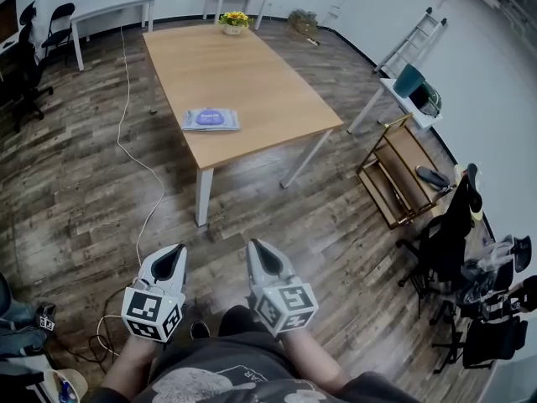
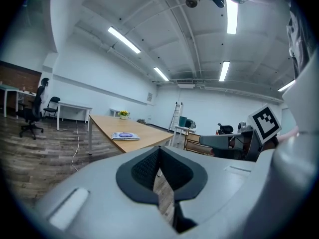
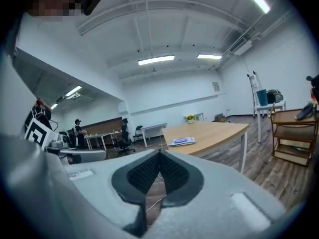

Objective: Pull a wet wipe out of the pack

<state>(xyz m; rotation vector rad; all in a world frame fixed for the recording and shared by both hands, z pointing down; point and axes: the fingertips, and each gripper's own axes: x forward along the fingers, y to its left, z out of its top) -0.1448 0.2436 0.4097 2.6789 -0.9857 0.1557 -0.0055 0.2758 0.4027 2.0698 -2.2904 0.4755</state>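
Note:
The wet wipe pack, flat, pale with a purple lid, lies near the front edge of a wooden table. It also shows in the left gripper view as the pack and in the right gripper view as the pack, far ahead on the tabletop. My left gripper and right gripper are held low over the floor, well short of the table, side by side. Both are shut with nothing between the jaws.
A small pot of yellow flowers stands at the table's far end. A white cable runs along the floor left of the table. A wooden rack, office chairs and a ladder stand to the right.

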